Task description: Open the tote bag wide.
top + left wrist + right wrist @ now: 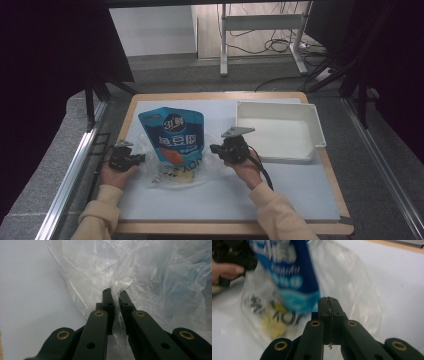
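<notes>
Pinching the clear plastic bag (pixel 150 277) at lower left, the left gripper (pixel 115 293) holds it while the right gripper (pixel 328 300), pressed together, sits beside the blue pouch (pixel 172 135).

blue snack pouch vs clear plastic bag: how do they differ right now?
The blue printed snack pouch is opaque and smooth; the clear thin plastic bag is see-through and crumpled. The pouch has its lower end inside the bag with the upper part sticking out; the bag lies around that end. The left gripper is shut on the bag's film, not on the pouch. Both rest on the white mat.
</notes>
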A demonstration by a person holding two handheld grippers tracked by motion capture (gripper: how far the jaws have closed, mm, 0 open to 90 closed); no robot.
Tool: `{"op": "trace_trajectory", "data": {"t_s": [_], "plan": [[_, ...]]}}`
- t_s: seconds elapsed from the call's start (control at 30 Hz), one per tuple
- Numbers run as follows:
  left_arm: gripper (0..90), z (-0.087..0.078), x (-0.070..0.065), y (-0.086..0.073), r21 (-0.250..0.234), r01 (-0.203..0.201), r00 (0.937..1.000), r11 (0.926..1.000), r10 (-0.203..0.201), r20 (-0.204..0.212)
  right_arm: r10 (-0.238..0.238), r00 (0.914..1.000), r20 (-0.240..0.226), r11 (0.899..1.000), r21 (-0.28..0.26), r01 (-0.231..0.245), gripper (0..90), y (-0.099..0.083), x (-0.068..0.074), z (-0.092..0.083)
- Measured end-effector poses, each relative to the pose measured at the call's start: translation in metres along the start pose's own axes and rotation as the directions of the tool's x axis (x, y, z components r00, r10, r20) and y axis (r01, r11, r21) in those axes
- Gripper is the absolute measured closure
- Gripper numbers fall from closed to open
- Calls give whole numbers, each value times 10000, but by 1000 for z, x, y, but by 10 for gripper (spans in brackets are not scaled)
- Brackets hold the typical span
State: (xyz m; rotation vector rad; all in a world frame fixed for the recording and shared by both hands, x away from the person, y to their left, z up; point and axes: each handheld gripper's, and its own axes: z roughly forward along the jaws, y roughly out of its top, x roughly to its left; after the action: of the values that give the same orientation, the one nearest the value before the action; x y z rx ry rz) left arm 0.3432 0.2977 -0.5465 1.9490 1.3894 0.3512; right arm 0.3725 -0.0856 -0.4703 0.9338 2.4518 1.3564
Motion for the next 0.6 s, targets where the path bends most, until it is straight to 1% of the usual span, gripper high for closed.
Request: {"op": "trace_trajectory", "data": {"t_s": [0.1, 0.13, 0.23, 0.3, 0.33, 0.4, 0.5, 0.6], "plan": [[874, 0, 0, 0, 4, -7, 10000, 10000, 7, 16, 210, 9997, 150, 9998, 15, -210, 891, 12, -5, 11], [873, 0, 1, 0, 45, -58, 10000, 10000, 58, 23, 345, 9993, 148, 9994, 25, -346, 891, 14, -7, 17], [874, 0, 1, 0, 44, -71, 10000, 10000, 71, 13, 576, 9980, 243, 9983, 98, -579, 891, 16, -9, 31], [874, 0, 1, 0, 48, -79, 10000, 10000, 79, 10, 614, 9972, 433, 9979, 200, -624, 891, 13, -9, 41], [874, 0, 1, 0, 44, -79, 10000, 10000, 79, 10, 701, 9961, 538, 9970, 304, -718, 891, 11, -9, 46], [874, 0, 1, 0, 37, -83, 10000, 10000, 83, 6, 751, 9936, 848, 9958, 461, -793, 891, 6, -10, 54], [874, 0, 1, 0, 39, -78, 10000, 10000, 78, -10, 863, 9889, 1210, 9939, 575, -938, 891, 0, -13, 60], [874, 0, 1, 0, 40, -74, 10000, 10000, 74, -16, 1035, 9850, 1381, 9916, 632, -1130, 890, -6, -15, 64]]}}
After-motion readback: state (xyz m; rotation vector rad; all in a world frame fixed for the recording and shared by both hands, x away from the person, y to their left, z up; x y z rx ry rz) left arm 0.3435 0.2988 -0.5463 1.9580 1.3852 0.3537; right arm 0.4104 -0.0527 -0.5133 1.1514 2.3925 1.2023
